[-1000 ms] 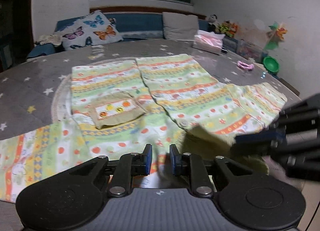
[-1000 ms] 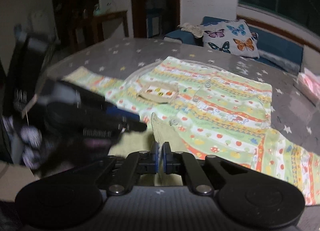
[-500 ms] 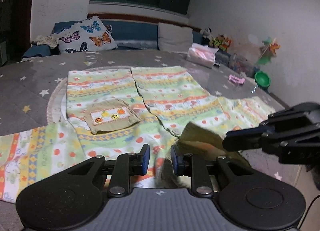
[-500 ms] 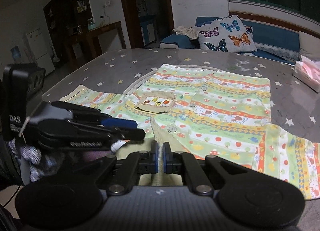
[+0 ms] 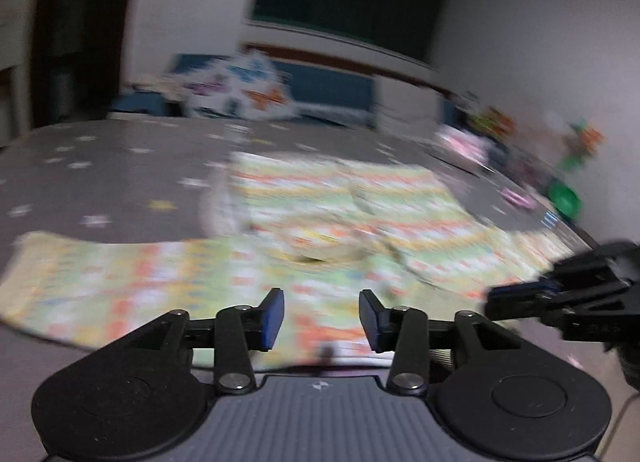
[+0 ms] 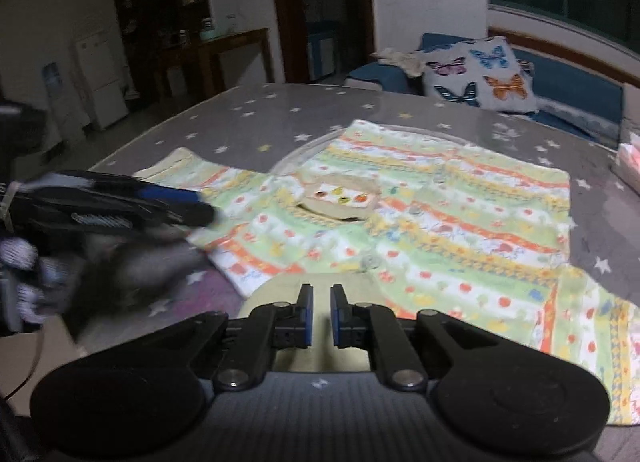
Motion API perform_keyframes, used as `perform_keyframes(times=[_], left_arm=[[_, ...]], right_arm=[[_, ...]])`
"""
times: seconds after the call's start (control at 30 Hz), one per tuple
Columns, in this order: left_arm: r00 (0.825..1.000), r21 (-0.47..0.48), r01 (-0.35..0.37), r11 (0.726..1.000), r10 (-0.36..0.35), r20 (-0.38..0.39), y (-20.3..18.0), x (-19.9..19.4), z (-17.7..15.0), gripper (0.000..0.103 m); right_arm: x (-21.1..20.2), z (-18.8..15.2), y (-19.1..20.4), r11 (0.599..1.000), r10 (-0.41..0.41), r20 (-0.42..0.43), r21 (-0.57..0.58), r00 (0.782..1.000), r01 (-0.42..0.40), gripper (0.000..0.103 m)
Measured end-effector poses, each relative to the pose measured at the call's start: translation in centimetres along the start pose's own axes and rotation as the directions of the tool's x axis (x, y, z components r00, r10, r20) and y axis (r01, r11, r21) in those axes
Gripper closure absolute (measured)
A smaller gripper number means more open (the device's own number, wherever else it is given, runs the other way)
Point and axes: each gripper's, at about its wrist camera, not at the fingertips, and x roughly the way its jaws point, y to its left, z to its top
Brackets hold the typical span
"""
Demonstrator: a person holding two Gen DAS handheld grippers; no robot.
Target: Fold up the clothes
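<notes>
The patterned shirt (image 6: 420,222) lies spread flat on the grey star-print tabletop (image 6: 248,118), front up, its chest pocket (image 6: 340,202) near the middle and 1 sleeve reaching toward each side. The right hand-held gripper (image 6: 321,318) hovers at the shirt's near hem, over a turned-up beige patch of its inner side; its jaws are opening, a narrow gap shows between the blue pads, and nothing is pinched there, the cloth lying below them. The left hand-held gripper (image 5: 321,318) sits at the near edge of the shirt too, over the stretch beside the left sleeve; its jaws are opening, the pads stand well apart, and only the shirt's print shows through the gap, with no fabric held. That view is badly blurred. Beyond the shirt's far hem bare tabletop runs to the butterfly cushion (image 6: 480,74) on the blue sofa. Left of the shirt the tabletop is open to its curved edge. Right of the shirt, small pink and green items (image 5: 564,198) sit by the tabletop edge. Lettering on either hand-held gripper is too smeared to read.
</notes>
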Motion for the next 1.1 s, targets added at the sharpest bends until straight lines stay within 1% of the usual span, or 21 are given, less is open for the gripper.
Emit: perform_keyframes(times=[0.07,0.13,0.17,0.23,0.33,0.4,0.43,0.5,0.57,0.6,0.63,0.67,0.7,0.73,0.77,0.83,0.87,0.9,0.97,1.03,1.1], left_arm=[[0.995,-0.068,-0.092,0.993,0.093,0.016,2.2,-0.9,0.0,0.058],[0.981,-0.147,-0.188,0.971,0.192,0.016,4.5,-1.4,0.0,0.058],[0.97,-0.186,-0.235,0.954,0.241,0.012,5.6,-1.7,0.0,0.058],[0.942,-0.263,-0.325,0.908,0.336,-0.003,7.9,-2.1,0.1,0.058],[0.892,-0.352,-0.431,0.831,0.452,-0.024,10.7,-2.6,0.2,0.052],[0.869,-0.396,-0.468,0.79,0.493,-0.043,12.4,-2.4,0.1,0.052],[0.861,-0.41,-0.481,0.775,0.505,-0.056,13.1,-2.3,0.1,0.052],[0.859,-0.427,-0.486,0.763,0.508,-0.069,14.3,-2.0,0.0,0.053],[0.859,-0.43,-0.486,0.761,0.506,-0.077,15.0,-1.6,0.0,0.055],[0.858,-0.425,-0.489,0.762,0.509,-0.074,15.2,-1.4,0.1,0.062],[0.858,-0.414,-0.489,0.768,0.509,-0.07,15.4,-1.2,0.2,0.073],[0.855,-0.401,-0.495,0.771,0.514,-0.067,15.4,-0.9,0.2,0.077],[0.851,-0.388,-0.502,0.773,0.521,-0.065,15.4,-0.6,0.2,0.088],[0.852,-0.384,-0.502,0.775,0.52,-0.063,15.5,-0.5,0.3,0.094],[0.857,-0.39,-0.492,0.779,0.513,-0.056,15.6,-0.6,0.4,0.097],[0.864,-0.395,-0.472,0.788,0.502,-0.032,15.4,-0.9,0.9,0.099],[0.867,-0.386,-0.462,0.799,0.497,-0.009,14.9,-1.3,1.3,0.099],[0.871,-0.375,-0.45,0.81,0.491,0.017,14.4,-1.8,1.9,0.099],[0.884,-0.359,-0.411,0.838,0.462,0.068,13.3,-2.5,3.3,0.1],[0.897,-0.34,-0.365,0.867,0.425,0.123,11.9,-3.2,4.8,0.1],[0.908,-0.322,-0.315,0.893,0.382,0.172,10.4,-3.9,6.3,0.1]], right_arm=[[1.2,0.0,-0.2,1.0,-0.023,-0.01,0.0,1.0,0.023,0.094],[2.6,-0.3,-0.1,0.999,-0.032,-0.042,-0.003,0.999,0.032,0.094],[3.1,-0.4,-0.1,1.0,-0.031,-0.057,-0.007,0.998,0.03,0.094],[3.4,-0.7,0.3,0.999,-0.039,-0.063,-0.032,0.997,0.037,0.094],[3.0,-0.4,0.5,0.998,-0.044,-0.054,-0.045,0.998,0.042,0.093],[3.1,-0.3,0.6,0.998,-0.047,-0.054,-0.047,0.997,0.045,0.093],[3.2,-0.3,0.6,0.998,-0.049,-0.057,-0.047,0.997,0.046,0.093],[3.5,-0.4,0.6,0.998,-0.051,-0.064,-0.043,0.997,0.048,0.093],[3.6,-0.4,0.6,0.998,-0.052,-0.068,-0.041,0.996,0.05,0.093],[3.6,-0.3,0.6,0.998,-0.053,-0.068,-0.04,0.996,0.05,0.092],[3.6,-0.3,0.6,0.998,-0.053,-0.069,-0.042,0.996,0.05,0.092],[3.6,-0.3,0.6,0.998,-0.053,-0.069,-0.043,0.996,0.05,0.09],[3.6,-0.3,0.6,0.998,-0.054,-0.07,-0.045,0.996,0.051,0.089],[3.7,-0.3,0.6,0.998,-0.056,-0.071,-0.046,0.996,0.053,0.089],[3.6,-0.3,0.6,0.997,-0.058,-0.07,-0.047,0.996,0.055,0.089],[3.4,0.1,0.7,0.997,-0.064,-0.06,-0.053,0.996,0.061,0.088],[3.3,0.2,0.7,0.997,-0.065,-0.053,-0.054,0.996,0.062,0.088],[3.2,0.6,0.7,0.997,-0.063,-0.04,-0.053,0.997,0.061,0.086],[3.3,1.1,0.8,0.997,-0.061,-0.021,-0.05,0.998,0.06,0.082],[3.7,1.6,1.0,0.998,-0.054,-0.003,-0.045,0.999,0.053,0.082],[4.6,1.8,1.2,0.998,-0.039,-0.003,-0.041,0.999,0.039,0.082]])
